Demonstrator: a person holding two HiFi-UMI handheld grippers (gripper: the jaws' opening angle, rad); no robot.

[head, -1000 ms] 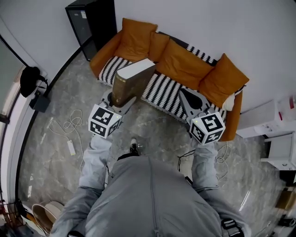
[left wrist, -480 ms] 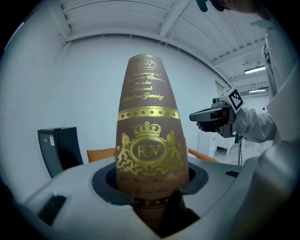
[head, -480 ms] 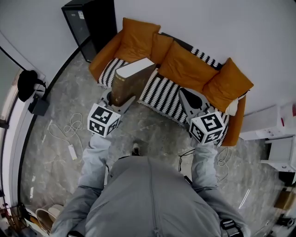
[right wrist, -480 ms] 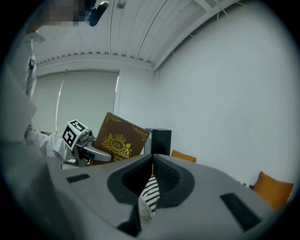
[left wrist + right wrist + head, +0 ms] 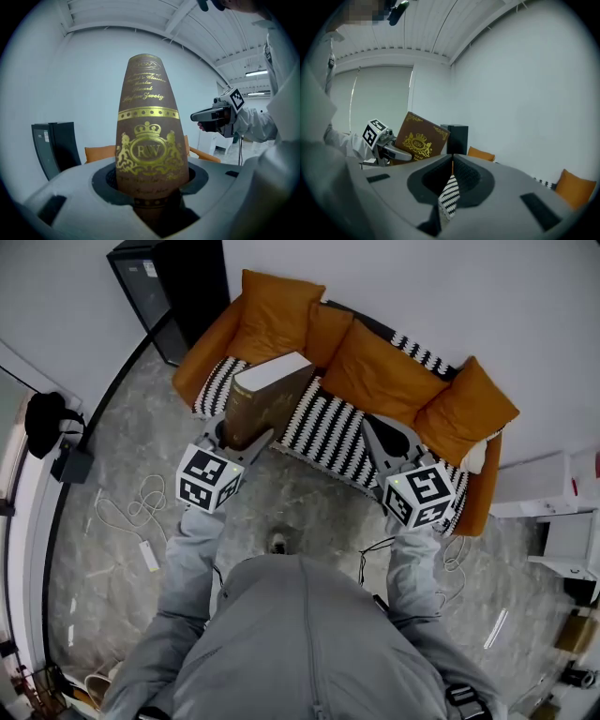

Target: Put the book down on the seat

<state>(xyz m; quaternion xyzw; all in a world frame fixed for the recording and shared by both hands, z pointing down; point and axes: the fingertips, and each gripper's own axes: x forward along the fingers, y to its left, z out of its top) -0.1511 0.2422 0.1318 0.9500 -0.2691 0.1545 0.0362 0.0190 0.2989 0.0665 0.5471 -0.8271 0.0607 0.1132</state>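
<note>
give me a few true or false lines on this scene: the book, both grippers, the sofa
1. The left gripper is closed on a brown book with gold print. True.
2. The book lies flat on the striped seat. False: it is held upright, off the seat.
3. The right gripper also grips the book. False: its jaws are together on nothing, well to the side of the book.
4. The sofa has orange cushions. True.
5. A white cabinet stands at the sofa's left end in the head view. False: the cabinet there is black.
</note>
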